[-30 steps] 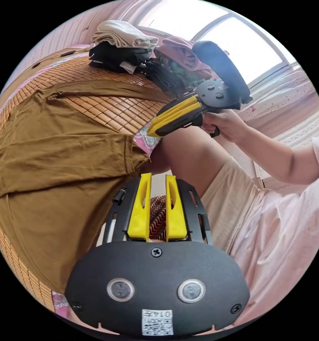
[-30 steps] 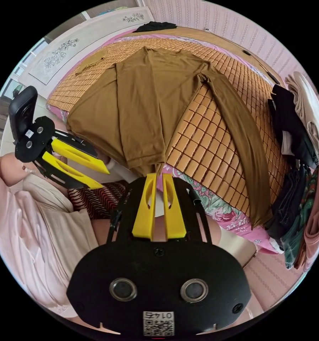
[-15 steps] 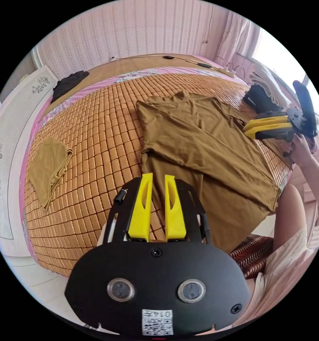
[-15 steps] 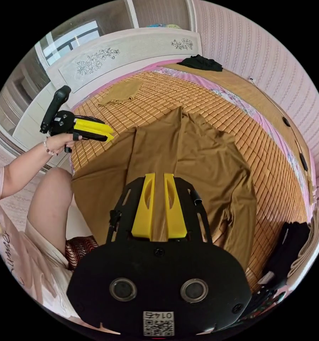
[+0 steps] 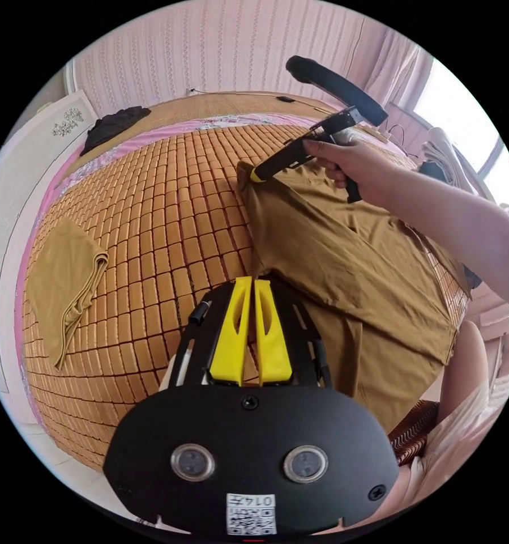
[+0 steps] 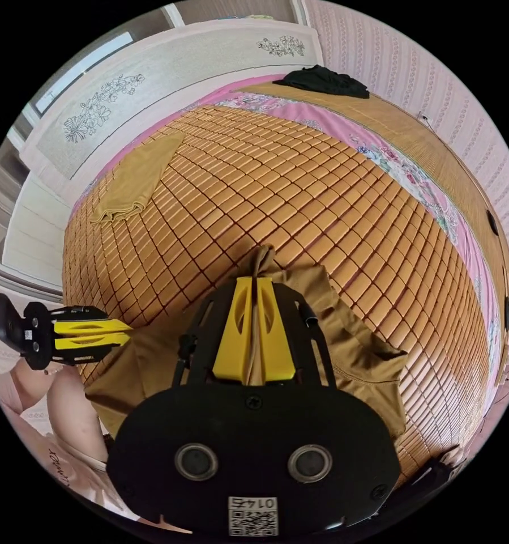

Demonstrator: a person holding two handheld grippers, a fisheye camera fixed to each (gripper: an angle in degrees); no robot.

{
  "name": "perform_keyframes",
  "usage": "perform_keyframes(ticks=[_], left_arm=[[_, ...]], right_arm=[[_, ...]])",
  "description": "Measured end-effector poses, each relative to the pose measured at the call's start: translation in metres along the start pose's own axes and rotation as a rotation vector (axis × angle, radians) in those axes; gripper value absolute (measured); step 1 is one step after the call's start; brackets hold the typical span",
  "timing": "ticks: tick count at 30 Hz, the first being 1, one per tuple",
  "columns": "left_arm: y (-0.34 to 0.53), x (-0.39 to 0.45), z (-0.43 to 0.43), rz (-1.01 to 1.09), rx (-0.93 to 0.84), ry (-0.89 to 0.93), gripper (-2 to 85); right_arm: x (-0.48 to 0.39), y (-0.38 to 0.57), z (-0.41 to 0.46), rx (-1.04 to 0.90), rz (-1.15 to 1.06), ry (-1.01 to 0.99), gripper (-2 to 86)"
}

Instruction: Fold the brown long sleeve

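My left tongs [image 5: 251, 282] sit nearest in the left gripper view, jaws drawn almost together, tips at the near edge of the brown long sleeve [image 5: 350, 272]; I cannot tell from that view whether cloth is caught between them, since the gap shows only a sliver. From the right gripper view the same left tongs [image 6: 121, 334] appear at the garment's near corner, jaws close together, contact not resolved. My right tongs [image 6: 257, 281] are clamped on a pinch of brown fabric: a ridge of cloth stands up between the jaws and peaks just past the tips. In the left gripper view those right tongs [image 5: 257, 174] meet the top edge of the shirt, with my right hand [image 5: 353, 164] on the handle. Judgement: the hold is taken at the far edge, likely shoulder or collar, so that the upper part can be carried over toward me while the near edge stays put. The shirt lies on the woven bed mat [image 6: 299, 187], partly doubled already, its lower hem hanging toward my knee [image 5: 463, 362]. Beyond it, well apart, a folded tan garment [image 6: 135, 184] rests near the mat's edge, presumably set aside as finished. Farthest, a black garment [image 6: 322, 82] lies by the wall.
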State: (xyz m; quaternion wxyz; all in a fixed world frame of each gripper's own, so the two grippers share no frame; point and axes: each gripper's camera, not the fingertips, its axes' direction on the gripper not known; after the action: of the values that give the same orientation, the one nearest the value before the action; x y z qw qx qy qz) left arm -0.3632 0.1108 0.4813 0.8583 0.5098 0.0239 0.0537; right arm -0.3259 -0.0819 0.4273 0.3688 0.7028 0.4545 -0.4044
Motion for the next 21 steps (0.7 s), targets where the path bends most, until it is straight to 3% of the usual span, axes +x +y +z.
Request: perform_keyframes(ticks=[7,12,18,21], left_arm=[[0.003,0.014,0.012,-0.037,-0.032,-0.052,-0.5],[0.010,0.036,0.003,-0.064,-0.048,-0.087,5.0],[0.022,0.114,-0.031,0.098,-0.090,-0.171,6.0],[0.025,0.161,-0.048,0.164,-0.082,-0.152,6.3]], right_arm=[[-0.007,-0.006,0.029,-0.013,0.019,-0.030,2.2],[-0.007,0.020,0.021,-0.023,0.027,0.041,6.6],[-0.027,0.172,-0.037,0.165,0.067,0.078,6.5],[-0.074,0.290,-0.048,0.168,0.088,0.222,6.0]])
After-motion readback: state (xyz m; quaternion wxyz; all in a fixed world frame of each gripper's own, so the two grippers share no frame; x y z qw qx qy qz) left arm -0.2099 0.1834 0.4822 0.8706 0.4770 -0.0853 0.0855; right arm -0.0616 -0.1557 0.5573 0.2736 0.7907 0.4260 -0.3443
